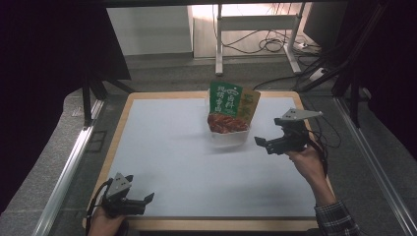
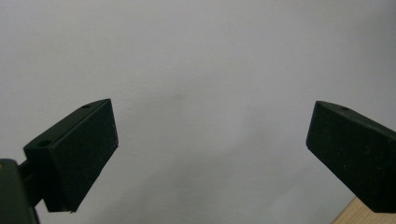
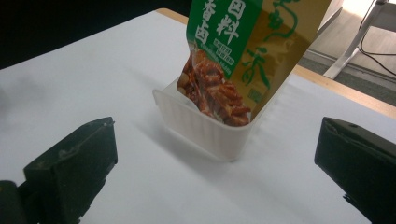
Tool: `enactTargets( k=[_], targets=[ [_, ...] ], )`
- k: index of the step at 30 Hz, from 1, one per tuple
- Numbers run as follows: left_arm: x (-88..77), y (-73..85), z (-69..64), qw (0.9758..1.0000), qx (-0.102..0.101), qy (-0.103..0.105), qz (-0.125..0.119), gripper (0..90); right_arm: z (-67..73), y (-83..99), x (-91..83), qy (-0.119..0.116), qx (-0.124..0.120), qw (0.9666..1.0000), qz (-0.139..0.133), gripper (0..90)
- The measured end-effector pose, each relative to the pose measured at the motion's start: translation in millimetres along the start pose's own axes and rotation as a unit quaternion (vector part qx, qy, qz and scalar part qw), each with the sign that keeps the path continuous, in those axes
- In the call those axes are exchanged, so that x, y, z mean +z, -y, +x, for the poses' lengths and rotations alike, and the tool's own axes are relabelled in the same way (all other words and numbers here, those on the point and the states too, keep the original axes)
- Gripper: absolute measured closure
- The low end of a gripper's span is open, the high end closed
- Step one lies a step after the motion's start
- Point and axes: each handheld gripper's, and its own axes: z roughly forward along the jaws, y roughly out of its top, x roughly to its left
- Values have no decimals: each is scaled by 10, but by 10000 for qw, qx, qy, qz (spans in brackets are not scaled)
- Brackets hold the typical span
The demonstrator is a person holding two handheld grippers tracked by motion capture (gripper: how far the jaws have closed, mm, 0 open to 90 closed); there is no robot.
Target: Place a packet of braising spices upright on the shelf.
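Right gripper [image 3: 215,154], jaws apart, faces packet [image 3: 233,51] in tub [image 3: 205,133].

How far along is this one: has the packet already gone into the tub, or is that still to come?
Done, by the look of it: the green packet stands upright in the white tub at the far middle of the table. In hand: nothing. The right gripper sits open beside the tub, not touching it; the left gripper rests open at the near edge. Nothing visible is left to place.

Dim room, dark far corners; bright patch beyond the bench [image 1: 162,147]. Soft shadows, no glare; near gripper jaws slightly blurred.
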Motion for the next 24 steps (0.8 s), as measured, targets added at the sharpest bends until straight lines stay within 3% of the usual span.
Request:
enactTargets(
  k=[24],
  targets=[
    [1, 0, 14, 9999, -90, -38, 21, 23, 178, 353, -221, 51, 100, 9999, 49, 0]
  ],
)
